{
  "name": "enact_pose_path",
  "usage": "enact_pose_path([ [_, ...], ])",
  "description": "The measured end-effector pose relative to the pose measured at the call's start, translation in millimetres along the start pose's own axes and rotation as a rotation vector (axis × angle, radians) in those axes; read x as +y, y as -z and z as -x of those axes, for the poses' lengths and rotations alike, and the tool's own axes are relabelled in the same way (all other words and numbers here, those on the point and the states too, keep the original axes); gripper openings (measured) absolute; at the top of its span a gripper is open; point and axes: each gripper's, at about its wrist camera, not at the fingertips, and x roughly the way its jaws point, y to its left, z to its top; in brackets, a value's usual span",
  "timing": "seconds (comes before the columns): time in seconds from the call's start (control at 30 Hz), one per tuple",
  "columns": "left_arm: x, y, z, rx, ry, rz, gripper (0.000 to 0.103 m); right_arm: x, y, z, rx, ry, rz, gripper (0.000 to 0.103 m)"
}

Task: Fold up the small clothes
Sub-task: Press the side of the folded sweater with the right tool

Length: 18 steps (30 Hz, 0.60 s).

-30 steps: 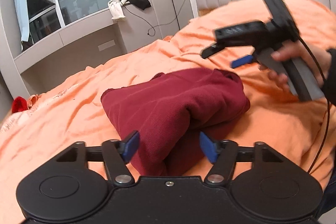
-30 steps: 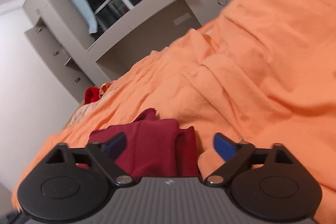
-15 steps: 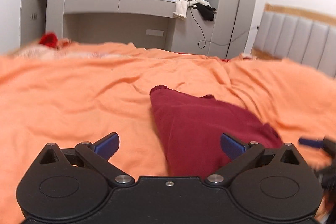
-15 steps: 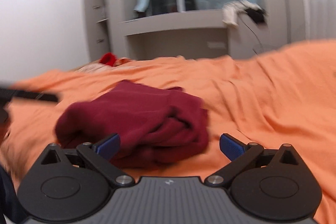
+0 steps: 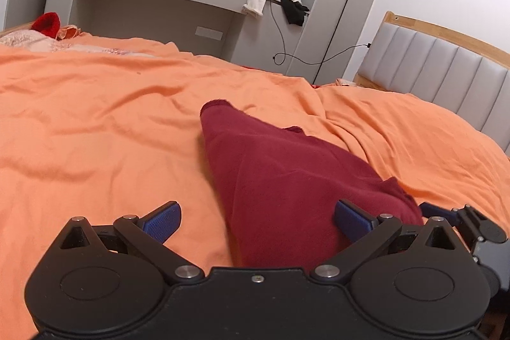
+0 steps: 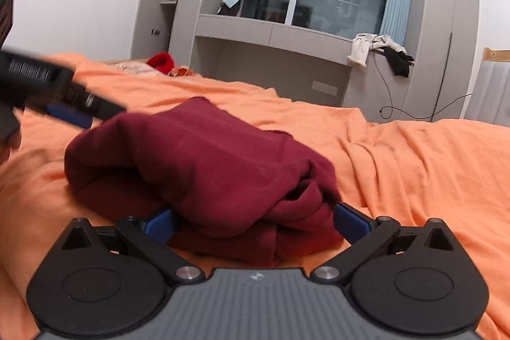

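- The left gripper has its jaws spread wide, having just been opening; nothing is clamped between them.
- A folded dark red garment lies on the orange bedsheet, its near end between the blue pads.
- The right gripper pokes in at the right edge, just beside the garment.
- Far right stands a grey padded headboard.
- A small red cloth lies far left.

the near end of the dark red garment drops out of sight behind the left gripper's black body at the bottom of the left wrist view. at the far left of the right wrist view, the left gripper is smeared with blur and cut by the frame edge. the headboard is clipped at that view's right edge.
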Motion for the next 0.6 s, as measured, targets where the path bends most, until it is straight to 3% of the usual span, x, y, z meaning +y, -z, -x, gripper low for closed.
enact_pose_path([
  [0.1, 1.8, 0.8, 1.3, -0.001, -0.012, -0.008, 0.102, -3.8, -1.1, 1.7, -0.015, 0.024, 0.011, 0.103],
  [0.23, -0.5, 3.0, -1.1, 0.019, -0.02, -0.025, 0.102, -17.7, -5.8, 1.9, -0.046, 0.221, 0.06, 0.103],
  [0.33, -1.6, 6.7, -3.4, 0.034, -0.026, -0.043, 0.102, -39.7, -3.8, 0.1, 0.002, 0.208, -0.041, 0.103],
  [0.4, -2.6, 8.5, -3.4, 0.037, -0.031, -0.054, 0.102, -51.5, -1.3, -3.9, 0.041, 0.244, -0.05, 0.103],
  [0.6, -3.4, 11.5, -3.1, 0.033, -0.045, -0.071, 0.102, -83.2, 3.7, -5.0, 0.138, 0.158, -0.117, 0.103],
])
